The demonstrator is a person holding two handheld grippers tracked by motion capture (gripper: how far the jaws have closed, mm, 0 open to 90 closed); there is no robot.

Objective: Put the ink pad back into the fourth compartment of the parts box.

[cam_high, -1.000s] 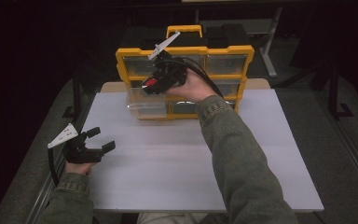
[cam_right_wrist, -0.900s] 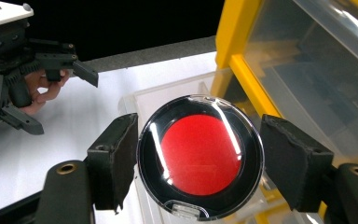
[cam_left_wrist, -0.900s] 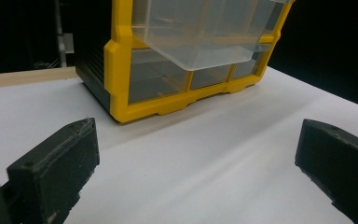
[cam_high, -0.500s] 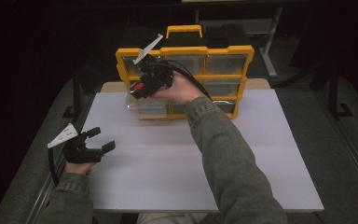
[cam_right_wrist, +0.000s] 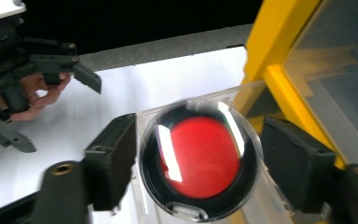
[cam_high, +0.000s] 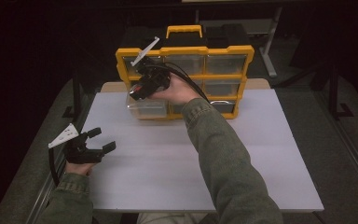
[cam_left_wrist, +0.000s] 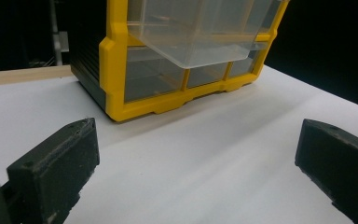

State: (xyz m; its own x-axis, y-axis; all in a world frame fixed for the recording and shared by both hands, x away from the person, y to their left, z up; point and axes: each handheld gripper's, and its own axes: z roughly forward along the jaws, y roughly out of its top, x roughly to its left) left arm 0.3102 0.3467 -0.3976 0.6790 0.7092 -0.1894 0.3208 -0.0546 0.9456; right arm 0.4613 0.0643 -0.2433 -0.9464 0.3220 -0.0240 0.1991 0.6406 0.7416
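A yellow-framed organiser [cam_high: 186, 50] with clear drawers stands at the far side of the white table. Its lower-left clear drawer [cam_high: 147, 108] is pulled out. My right gripper [cam_high: 137, 95] hangs over that drawer, pointing down. In the right gripper view a round red disc with a black rim [cam_right_wrist: 200, 163] shows blurred between the jaws of the right gripper [cam_right_wrist: 200, 149], above the drawer [cam_right_wrist: 242, 91]. Those jaws have just been opening, and the pads no longer press on the disc. My left gripper [cam_high: 103, 139] rests open at the table's near left, holding nothing.
The left gripper view looks along the table at the organiser frame [cam_left_wrist: 114, 70] and the pulled-out drawer [cam_left_wrist: 200, 32]. White tabletop [cam_high: 261, 154] spreads between the organiser and the near edge. The surroundings are dark.
My right hand has moved left and slightly down across the organiser's front to above the pulled-out drawer. The left hand has stayed where it was.
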